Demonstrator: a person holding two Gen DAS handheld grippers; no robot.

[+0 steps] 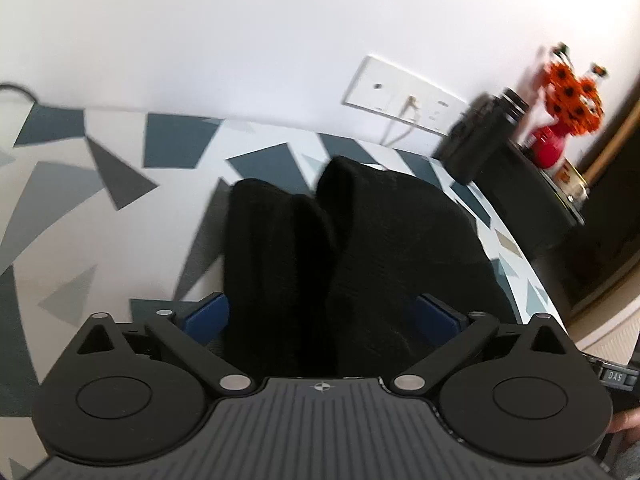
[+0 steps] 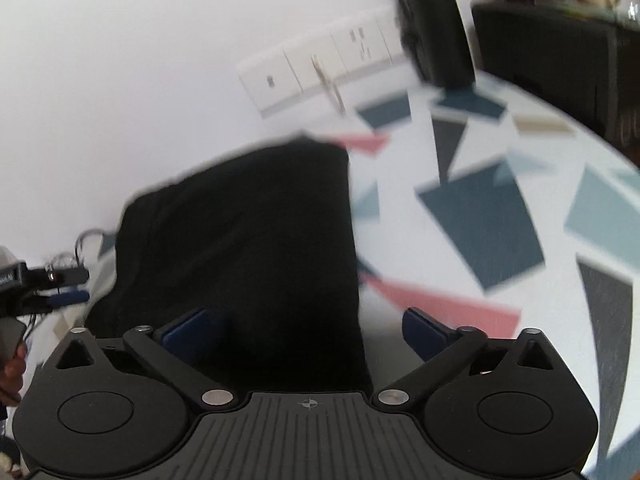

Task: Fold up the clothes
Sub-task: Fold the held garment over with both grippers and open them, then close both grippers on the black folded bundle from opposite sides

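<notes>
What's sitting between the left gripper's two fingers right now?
The black garment fills the gap of the open left gripper, seen in the left wrist view.

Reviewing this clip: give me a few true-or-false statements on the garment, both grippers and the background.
1. The black garment lies on a cloth with a geometric pattern. True.
2. The left gripper is shut with nothing between its fingers. False: its jaws are open, with the garment between them.
3. The right gripper is open. True.
4. The garment is white. False: it is black.
5. A white socket panel is on the wall. True.
</notes>
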